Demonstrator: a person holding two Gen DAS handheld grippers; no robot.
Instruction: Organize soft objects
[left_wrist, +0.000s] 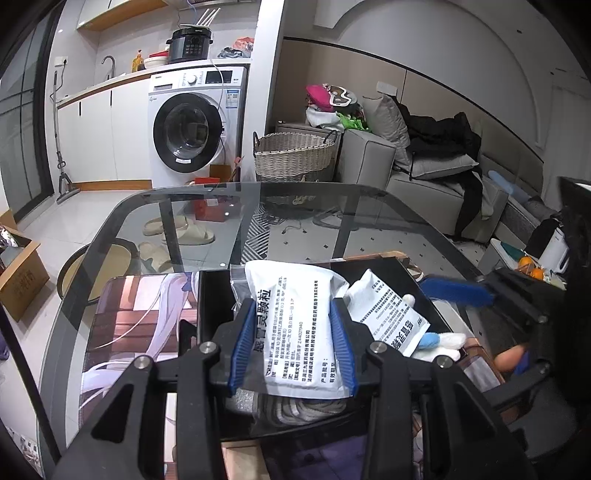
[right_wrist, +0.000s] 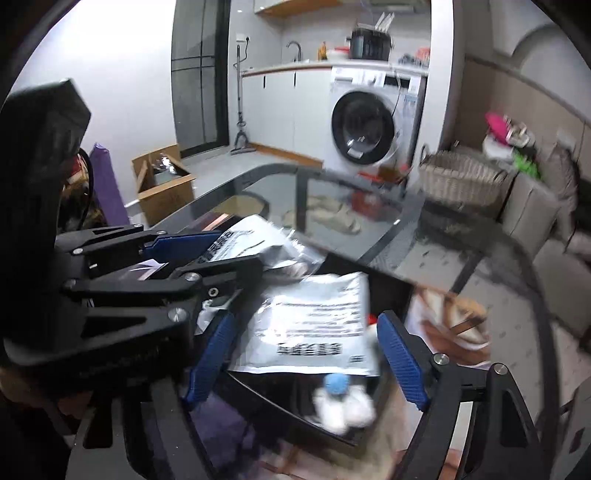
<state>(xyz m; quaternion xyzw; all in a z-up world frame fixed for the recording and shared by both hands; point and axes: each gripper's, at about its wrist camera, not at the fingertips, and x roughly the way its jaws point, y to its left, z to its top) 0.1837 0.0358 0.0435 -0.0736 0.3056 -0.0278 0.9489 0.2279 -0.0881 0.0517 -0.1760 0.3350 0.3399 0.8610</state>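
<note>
The left tongs (left_wrist: 291, 332) were clamped on a white sachet (left_wrist: 295, 325) printed with black text, their blue pads pressed against its two long edges and holding it above a black tray (left_wrist: 214, 295). The right tongs (right_wrist: 306, 354) stood wide apart with nothing pinched; no earlier view bears on how they got there. A second white sachet (right_wrist: 314, 325) lay flat in the tray between their blue fingers (right_wrist: 402, 362), touched by neither as far as the blurred right wrist view showed. Just beside that sachet, at its near edge, lay a small plush toy (left_wrist: 441, 341) with a blue ball and white limbs, also in the tray. Under the held sachet a folded grey knit cloth (left_wrist: 295, 410) showed. The tray sat on a glass surface (left_wrist: 295, 206), partly over a printed mat (left_wrist: 140, 325). Well beyond the surface stood a washing machine (left_wrist: 195, 125), a wicker basket (left_wrist: 291, 155) and a grey sofa (left_wrist: 424, 177) piled with dark clothes.
</note>
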